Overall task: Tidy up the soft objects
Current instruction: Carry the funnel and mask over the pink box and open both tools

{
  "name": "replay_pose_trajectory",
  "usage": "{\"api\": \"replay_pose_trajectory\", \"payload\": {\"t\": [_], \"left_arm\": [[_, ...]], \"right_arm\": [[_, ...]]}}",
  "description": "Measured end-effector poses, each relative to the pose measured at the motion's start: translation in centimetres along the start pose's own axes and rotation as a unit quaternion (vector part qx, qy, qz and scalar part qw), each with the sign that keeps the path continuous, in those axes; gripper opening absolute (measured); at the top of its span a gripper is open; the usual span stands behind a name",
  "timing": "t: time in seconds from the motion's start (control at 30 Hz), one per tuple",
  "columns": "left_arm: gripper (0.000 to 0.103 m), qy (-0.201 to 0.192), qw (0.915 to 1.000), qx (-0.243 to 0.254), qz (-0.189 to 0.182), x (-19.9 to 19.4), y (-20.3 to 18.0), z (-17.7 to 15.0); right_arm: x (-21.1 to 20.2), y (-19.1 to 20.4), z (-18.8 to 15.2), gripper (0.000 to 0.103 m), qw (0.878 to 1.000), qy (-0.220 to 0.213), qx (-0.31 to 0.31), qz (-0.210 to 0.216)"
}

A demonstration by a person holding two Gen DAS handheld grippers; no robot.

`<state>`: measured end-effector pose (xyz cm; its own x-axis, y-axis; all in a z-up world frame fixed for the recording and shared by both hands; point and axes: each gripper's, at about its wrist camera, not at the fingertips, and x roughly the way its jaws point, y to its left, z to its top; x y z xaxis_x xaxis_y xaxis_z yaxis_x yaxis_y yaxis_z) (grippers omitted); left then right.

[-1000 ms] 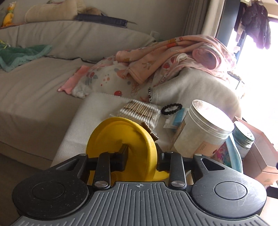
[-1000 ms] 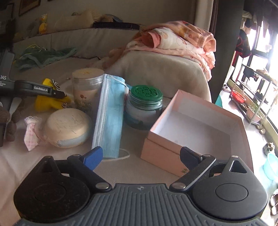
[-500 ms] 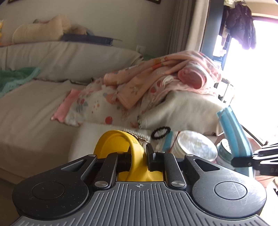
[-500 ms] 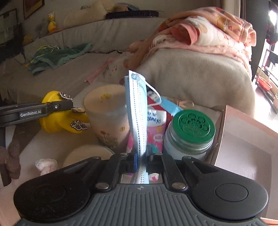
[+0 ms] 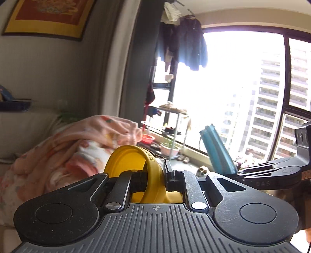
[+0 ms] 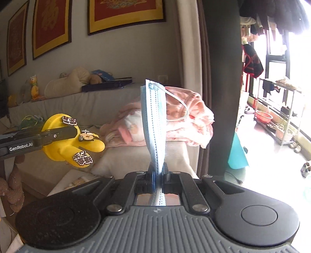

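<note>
- The left gripper (image 5: 153,181) was clamped tight on a yellow rubbery toy (image 5: 134,167) — a smooth, rounded disc with a thick raised rim, held on edge between the black fingers.
- From the right wrist view the same yellow toy (image 6: 58,140) showed a stubby limb with small decorated charms stuck on it, and it hung in the air, clear of the sofa (image 6: 58,109) behind it.
- The right gripper (image 6: 157,175) was closed on a blue face mask (image 6: 154,124), pinching its lower end so that the pleated, papery strip stood nearly upright above the jaws — a white elastic ear loop curved off its right side.
- In the left wrist view the mask (image 5: 215,149) leaned leftward above the right gripper (image 5: 241,173), which reached in from the right edge.
- Behind both tools lay a heap of pink printed blankets (image 6: 186,120), soft and crumpled, piled on the beige sofa's arm.
- Plush toys (image 6: 66,83) and a dark flat box (image 6: 108,84) sat along the top of the sofa back.
- Red and gold framed pictures (image 6: 126,13) hung on the pale wall.
- To the right, a dark curtain (image 6: 221,77) bordered a bright window (image 5: 243,87), with dark clothes (image 5: 186,42) hanging and a metal rack (image 6: 279,112) of pots beside it.
</note>
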<state>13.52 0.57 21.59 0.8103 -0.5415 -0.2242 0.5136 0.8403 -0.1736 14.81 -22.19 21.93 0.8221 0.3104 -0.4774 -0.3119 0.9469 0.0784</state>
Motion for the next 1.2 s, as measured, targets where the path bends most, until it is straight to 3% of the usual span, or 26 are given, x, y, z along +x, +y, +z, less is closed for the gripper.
{"api": "replay_pose_trajectory", "payload": {"t": [0.07, 0.17, 0.27, 0.33, 0.5, 0.6, 0.73, 0.87, 0.97, 1.03, 1.13, 1.2], "left_arm": [[0.018, 0.01, 0.9991, -0.005, -0.041, 3.2, -2.1, -1.1], [0.025, 0.096, 0.9908, -0.04, -0.087, 8.8, -3.0, -5.1], [0.026, 0.218, 0.9722, -0.06, -0.061, 13.1, -1.9, -10.7], [0.026, 0.245, 0.9664, -0.059, -0.05, 13.6, -0.9, -12.8], [0.026, 0.197, 0.9782, -0.043, -0.051, 8.9, 0.1, -11.2], [0.026, 0.16, 0.9859, -0.03, -0.037, 3.3, 0.3, -9.9], [0.026, 0.135, 0.9902, -0.033, 0.012, -2.9, 2.6, -8.9], [0.026, 0.13, 0.9871, -0.043, 0.084, -8.8, 6.2, -9.4], [0.026, 0.141, 0.9799, -0.065, 0.125, -12.6, 8.8, -10.9], [0.026, 0.154, 0.9739, -0.076, 0.148, -14.9, 10.0, -12.3], [0.026, 0.175, 0.9682, -0.087, 0.156, -17.4, 10.6, -14.8], [0.026, 0.187, 0.9686, -0.087, 0.139, -18.1, 10.4, -16.4]], "right_arm": [[0.3, -2.6, -0.7, 0.005, 1.0, 0.015, 0.022, -0.016], [2.1, -5.6, -3.1, 0.007, 0.997, 0.054, 0.051, -0.027], [5.2, -8.0, -6.3, 0.018, 0.99, 0.117, 0.083, -0.017], [6.6, -9.1, -7.8, 0.023, 0.984, 0.145, 0.099, -0.011], [6.8, -10.1, -9.5, 0.042, 0.98, 0.141, 0.141, 0.005], [6.1, -9.5, -10.0, 0.042, 0.98, 0.138, 0.14, 0.006], [5.8, -8.2, -10.5, 0.042, 0.98, 0.149, 0.135, 0.007], [5.0, -4.3, -9.5, 0.044, 0.988, 0.128, 0.081, 0.003], [3.3, -0.2, -9.0, 0.065, 0.996, 0.087, 0.026, 0.009], [2.7, 2.4, -9.2, 0.068, 0.998, 0.067, -0.009, 0.014], [2.7, 6.9, -10.2, 0.068, 0.996, 0.059, -0.065, 0.027], [2.8, 9.1, -11.1, 0.068, 0.993, 0.064, -0.087, 0.04]]}}
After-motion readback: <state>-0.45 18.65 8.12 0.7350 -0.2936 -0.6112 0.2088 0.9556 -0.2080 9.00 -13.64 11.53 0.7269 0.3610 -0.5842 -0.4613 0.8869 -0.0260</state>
